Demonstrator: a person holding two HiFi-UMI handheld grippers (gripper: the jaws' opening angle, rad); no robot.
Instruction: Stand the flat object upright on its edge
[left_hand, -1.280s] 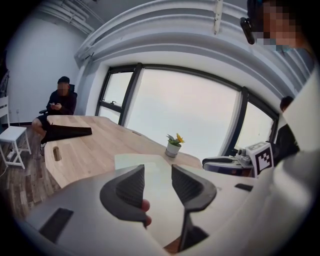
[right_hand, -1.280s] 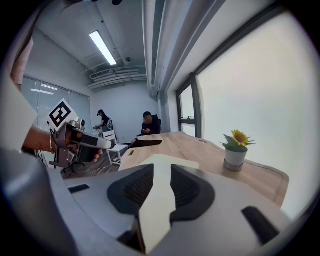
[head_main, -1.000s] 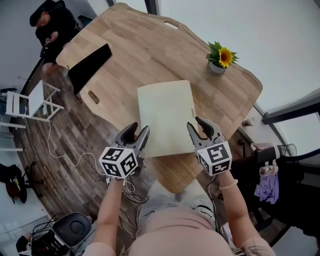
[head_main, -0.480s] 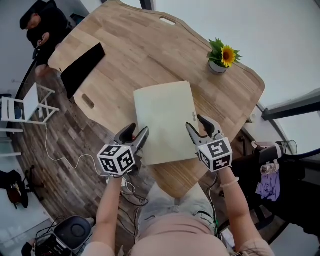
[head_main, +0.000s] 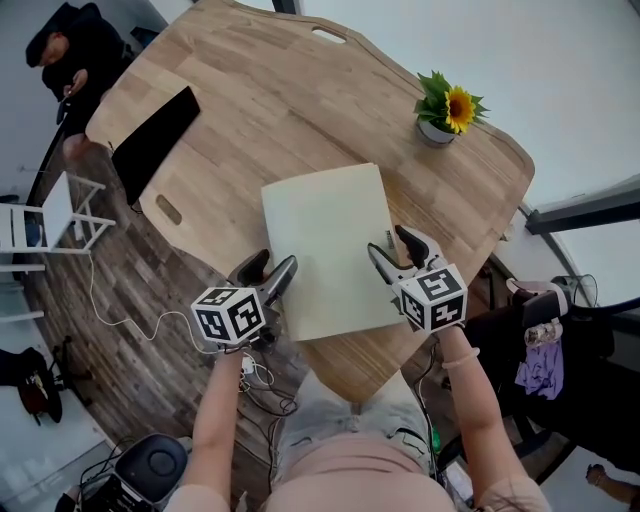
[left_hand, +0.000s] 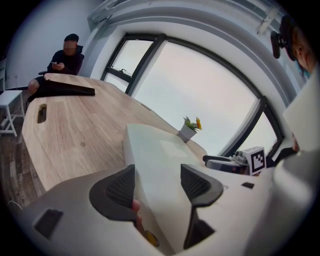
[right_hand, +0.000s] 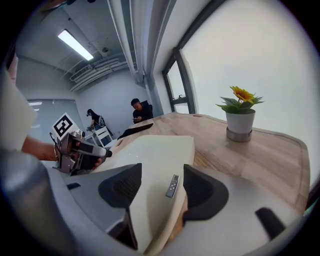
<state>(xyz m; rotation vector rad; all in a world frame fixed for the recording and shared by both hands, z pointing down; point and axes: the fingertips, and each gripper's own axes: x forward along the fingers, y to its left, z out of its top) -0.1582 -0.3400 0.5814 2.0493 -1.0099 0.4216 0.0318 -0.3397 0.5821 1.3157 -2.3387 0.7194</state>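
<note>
A flat cream board (head_main: 325, 245) lies on the wooden table (head_main: 270, 100), its near edge by the table's front rim. My left gripper (head_main: 270, 268) is at the board's near left corner. Its jaws have just been opening and stand astride the board's edge (left_hand: 160, 150), with the pads clear of it. My right gripper (head_main: 392, 246) is at the near right corner. Its jaws have also just been opening, and the board's edge (right_hand: 155, 150) with a small grey tag (right_hand: 172, 186) sits between them, not pressed. In the gripper views, the left gripper (left_hand: 157, 182) and right gripper (right_hand: 160, 187) both show gaps beside the pads.
A potted sunflower (head_main: 445, 115) stands on the table's far right. A black flat object (head_main: 150, 140) lies at the table's left edge. A person in black (head_main: 70, 50) sits at the far left near a white chair (head_main: 45, 215). A cable trails on the floor.
Both grippers have sunk lower at the board's near corners, and their jaws stand wider apart. The board stays flat on the table.
</note>
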